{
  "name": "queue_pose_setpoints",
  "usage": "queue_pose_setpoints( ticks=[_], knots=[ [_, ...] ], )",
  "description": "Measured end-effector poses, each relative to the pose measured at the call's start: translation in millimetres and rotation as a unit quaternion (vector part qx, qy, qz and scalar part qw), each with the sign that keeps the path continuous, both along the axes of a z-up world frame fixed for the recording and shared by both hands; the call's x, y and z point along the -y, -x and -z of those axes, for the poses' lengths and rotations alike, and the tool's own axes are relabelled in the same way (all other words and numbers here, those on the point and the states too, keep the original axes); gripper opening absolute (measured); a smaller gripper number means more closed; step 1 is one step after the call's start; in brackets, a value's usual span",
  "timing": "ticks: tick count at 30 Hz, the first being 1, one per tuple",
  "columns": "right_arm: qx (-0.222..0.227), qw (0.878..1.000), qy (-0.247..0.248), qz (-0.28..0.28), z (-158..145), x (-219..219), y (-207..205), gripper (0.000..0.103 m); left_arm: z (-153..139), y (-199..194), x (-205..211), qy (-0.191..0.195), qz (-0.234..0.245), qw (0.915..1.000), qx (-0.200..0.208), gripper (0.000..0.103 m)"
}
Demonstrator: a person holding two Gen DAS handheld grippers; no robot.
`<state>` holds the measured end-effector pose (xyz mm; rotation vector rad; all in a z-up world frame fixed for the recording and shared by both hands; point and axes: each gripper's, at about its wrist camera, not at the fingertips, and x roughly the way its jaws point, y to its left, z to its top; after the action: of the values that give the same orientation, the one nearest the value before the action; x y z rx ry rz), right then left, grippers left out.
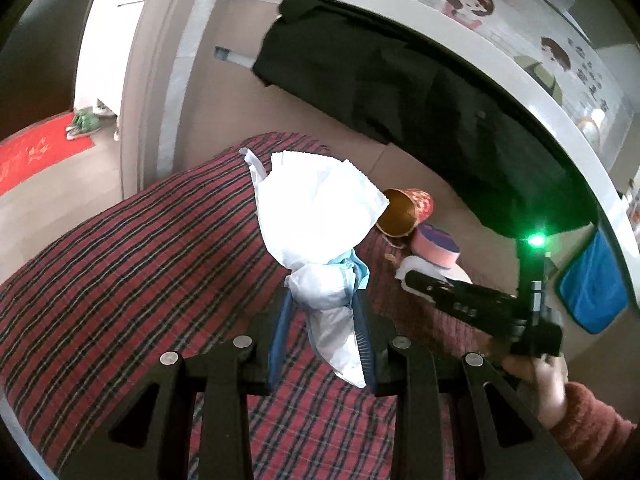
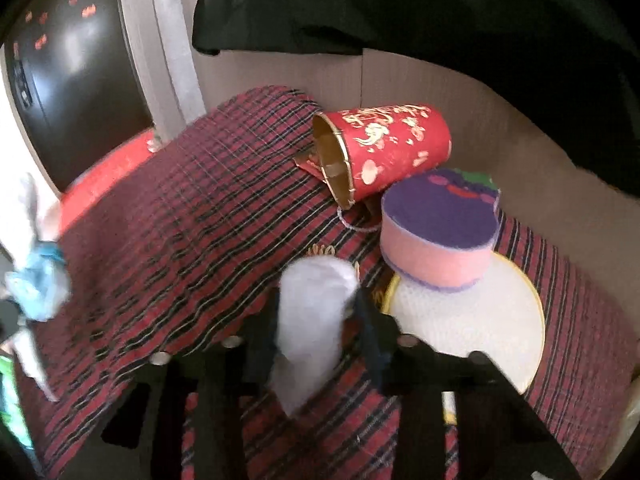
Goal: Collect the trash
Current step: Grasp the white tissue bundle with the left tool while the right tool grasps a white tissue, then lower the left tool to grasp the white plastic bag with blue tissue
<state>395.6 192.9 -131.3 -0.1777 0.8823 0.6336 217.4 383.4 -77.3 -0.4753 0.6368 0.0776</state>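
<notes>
Tissue wad (image 2: pixel 312 312) clamped lengthwise between right gripper (image 2: pixel 316 308) jaws at lower centre, over plaid surface (image 2: pixel 180 220). Left gripper (image 1: pixel 320 300) jaws clenched on white wrapper bundle (image 1: pixel 316 216). Red cup (image 2: pixel 384 152) lay upper right, nearer right hand.

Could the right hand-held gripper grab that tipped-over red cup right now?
Probably not: the right hand-held gripper is already shut on a white tissue wad, though nothing blocks the red cup just ahead.

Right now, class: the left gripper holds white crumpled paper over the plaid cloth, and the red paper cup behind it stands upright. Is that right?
Not quite. The red paper cup lies on its side, its gold mouth open toward the camera, as the right wrist view shows. The left gripper does hold white crumpled paper over the plaid cloth.
</notes>
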Motion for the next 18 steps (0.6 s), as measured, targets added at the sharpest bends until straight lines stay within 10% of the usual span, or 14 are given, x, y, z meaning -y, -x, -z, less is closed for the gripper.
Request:
queue_pose_setpoints(
  ticks=[18],
  knots=[
    [0.123,0.990,-0.062,0.032,-98,145,82,0.023,-52,-11,135,-0.067,0.075,0.9934,0.055,0.032]
  ],
)
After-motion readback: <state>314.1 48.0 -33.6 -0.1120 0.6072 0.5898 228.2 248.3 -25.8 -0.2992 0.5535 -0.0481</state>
